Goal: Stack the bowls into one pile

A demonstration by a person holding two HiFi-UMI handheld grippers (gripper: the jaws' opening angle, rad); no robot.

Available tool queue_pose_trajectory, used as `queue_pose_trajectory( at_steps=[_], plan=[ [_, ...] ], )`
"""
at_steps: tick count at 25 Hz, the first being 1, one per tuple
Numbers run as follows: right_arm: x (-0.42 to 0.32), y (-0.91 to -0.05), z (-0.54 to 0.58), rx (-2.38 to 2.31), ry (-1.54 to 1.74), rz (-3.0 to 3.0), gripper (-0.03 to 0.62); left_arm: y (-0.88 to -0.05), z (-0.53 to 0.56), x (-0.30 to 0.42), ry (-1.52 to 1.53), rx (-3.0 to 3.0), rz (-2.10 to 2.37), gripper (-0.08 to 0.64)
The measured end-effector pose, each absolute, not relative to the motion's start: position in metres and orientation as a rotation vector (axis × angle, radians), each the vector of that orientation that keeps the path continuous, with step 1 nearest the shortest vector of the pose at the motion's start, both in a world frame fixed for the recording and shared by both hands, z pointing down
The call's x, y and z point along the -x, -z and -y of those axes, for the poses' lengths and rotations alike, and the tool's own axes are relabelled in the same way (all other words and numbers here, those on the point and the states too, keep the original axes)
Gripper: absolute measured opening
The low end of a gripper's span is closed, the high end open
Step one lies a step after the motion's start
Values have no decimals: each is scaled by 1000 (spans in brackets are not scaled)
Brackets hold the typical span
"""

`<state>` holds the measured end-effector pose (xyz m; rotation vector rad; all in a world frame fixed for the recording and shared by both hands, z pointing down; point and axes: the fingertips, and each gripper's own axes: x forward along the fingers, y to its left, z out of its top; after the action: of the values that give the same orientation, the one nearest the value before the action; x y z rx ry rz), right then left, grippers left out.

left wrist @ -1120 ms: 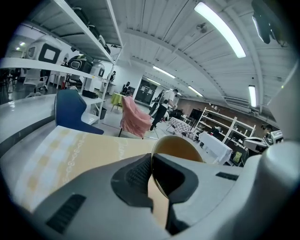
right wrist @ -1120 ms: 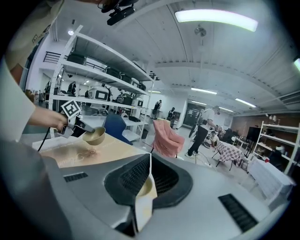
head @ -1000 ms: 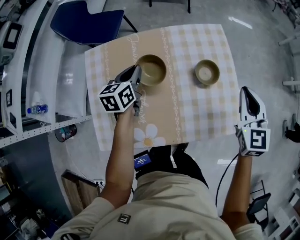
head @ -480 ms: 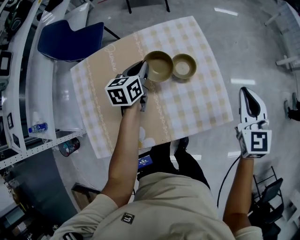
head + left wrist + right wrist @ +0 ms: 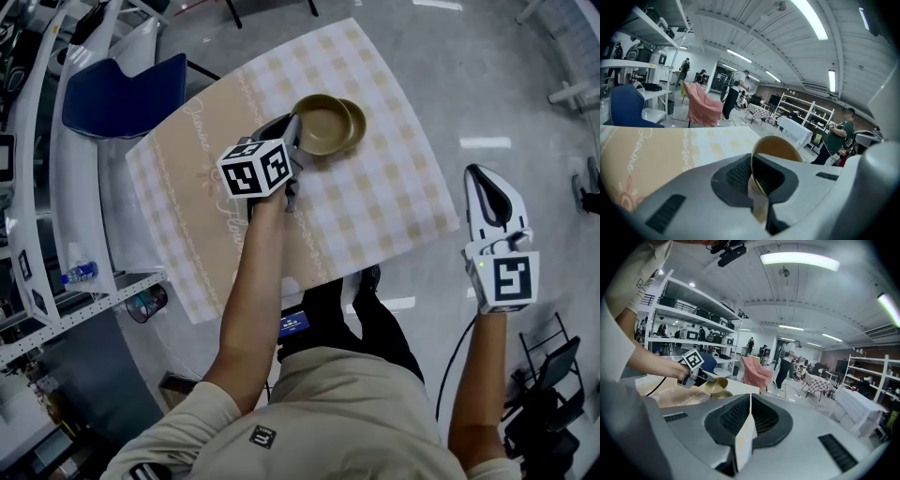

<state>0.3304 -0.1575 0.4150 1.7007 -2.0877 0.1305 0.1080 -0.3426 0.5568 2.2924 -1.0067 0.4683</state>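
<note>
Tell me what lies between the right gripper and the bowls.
Head view: only bare checked tablecloth and floor separate the right gripper from the bowls.

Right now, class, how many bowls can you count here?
2. One bowl is gripped by its rim in the left gripper; the other bowl sits on the table, partly covered by it.

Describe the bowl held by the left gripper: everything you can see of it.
The bowl is round, olive-tan and empty, perhaps glazed ceramic or plastic. The left gripper pinches its near rim between shut jaws. It hangs over the second bowl, which sits on the checked tablecloth; whether the bowls touch cannot be told.
</note>
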Motion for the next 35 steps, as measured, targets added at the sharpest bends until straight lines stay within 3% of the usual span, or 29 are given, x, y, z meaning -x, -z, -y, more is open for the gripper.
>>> queue_pose_trajectory(
  at_steps=[15, 35],
  plan=[
    [-348, -444, 146, -1708, -207, 2056, 9, -590, 349, -141, -544, -2283, 965, 17],
    [-318, -439, 153, -1666, -191, 2095, 9, -587, 346, -141, -546, -2366, 923, 26]
  ],
)
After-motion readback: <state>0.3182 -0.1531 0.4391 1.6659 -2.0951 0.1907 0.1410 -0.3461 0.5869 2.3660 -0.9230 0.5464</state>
